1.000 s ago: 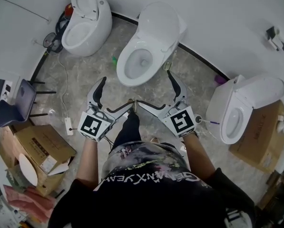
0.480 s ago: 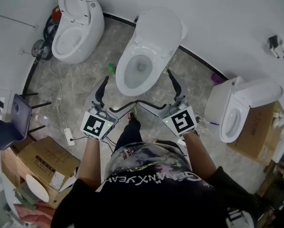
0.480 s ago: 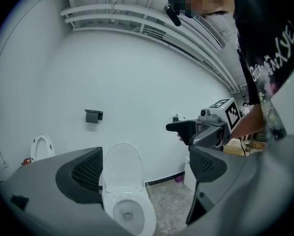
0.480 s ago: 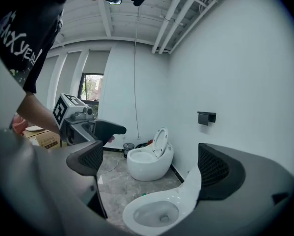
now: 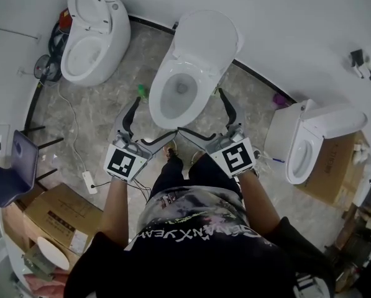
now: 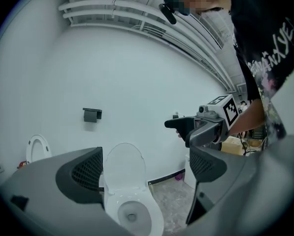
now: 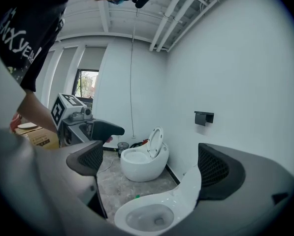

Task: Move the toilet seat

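Both spread wide open with nothing in them: left tool (image 5: pixel 154 118) and right tool (image 5: pixel 201 112), held side by side over the near end of the middle toilet (image 5: pixel 173 95). The seat (image 5: pixel 205 39) is flipped up against the wall (image 5: pixel 284 23). There's another toilet (image 5: pixel 92 36) off to the left, a third toilet (image 5: pixel 316 141) to the right, and boxes (image 5: pixel 61 216) on the floor (image 5: pixel 104 110).

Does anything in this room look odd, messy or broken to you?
Nothing looks broken or spilled. Odd, though: a left toilet, middle toilet and right toilet stand at different angles in one room, and a power strip lies loose by cardboard boxes.
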Demonstrator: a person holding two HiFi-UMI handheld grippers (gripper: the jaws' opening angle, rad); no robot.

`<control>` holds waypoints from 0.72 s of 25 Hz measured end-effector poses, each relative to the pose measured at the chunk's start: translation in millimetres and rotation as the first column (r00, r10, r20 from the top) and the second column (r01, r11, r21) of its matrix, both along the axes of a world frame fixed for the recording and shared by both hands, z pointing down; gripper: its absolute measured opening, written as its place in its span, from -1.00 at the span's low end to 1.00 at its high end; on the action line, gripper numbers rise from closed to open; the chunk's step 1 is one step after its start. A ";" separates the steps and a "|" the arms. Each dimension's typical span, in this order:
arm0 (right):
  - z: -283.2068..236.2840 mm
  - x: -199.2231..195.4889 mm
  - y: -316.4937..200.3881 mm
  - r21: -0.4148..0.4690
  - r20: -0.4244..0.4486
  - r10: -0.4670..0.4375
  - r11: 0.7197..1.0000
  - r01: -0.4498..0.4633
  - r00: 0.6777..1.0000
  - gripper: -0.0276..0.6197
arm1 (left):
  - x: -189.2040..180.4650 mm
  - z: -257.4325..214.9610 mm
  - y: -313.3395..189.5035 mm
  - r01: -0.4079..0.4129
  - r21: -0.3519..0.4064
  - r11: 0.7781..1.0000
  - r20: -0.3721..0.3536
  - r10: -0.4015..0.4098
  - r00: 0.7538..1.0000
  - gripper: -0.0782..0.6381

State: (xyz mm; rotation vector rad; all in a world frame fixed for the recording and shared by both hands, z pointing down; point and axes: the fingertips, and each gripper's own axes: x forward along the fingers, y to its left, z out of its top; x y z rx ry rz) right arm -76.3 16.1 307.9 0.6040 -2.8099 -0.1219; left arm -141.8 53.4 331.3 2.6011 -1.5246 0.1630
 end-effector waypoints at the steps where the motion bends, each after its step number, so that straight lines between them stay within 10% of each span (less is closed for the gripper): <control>1: 0.8 0.0 -3.0 0.001 0.000 0.002 1.000 -0.002 1.000 0.89 | -0.3 0.7 -2.2 0.001 -0.002 1.000 -0.001 -0.001 1.000 0.70; 18: 27.1 13.2 -55.7 -0.025 0.025 -0.032 0.999 0.032 0.999 0.89 | 7.2 34.3 -45.7 0.093 -0.084 0.992 0.002 -0.093 0.996 0.70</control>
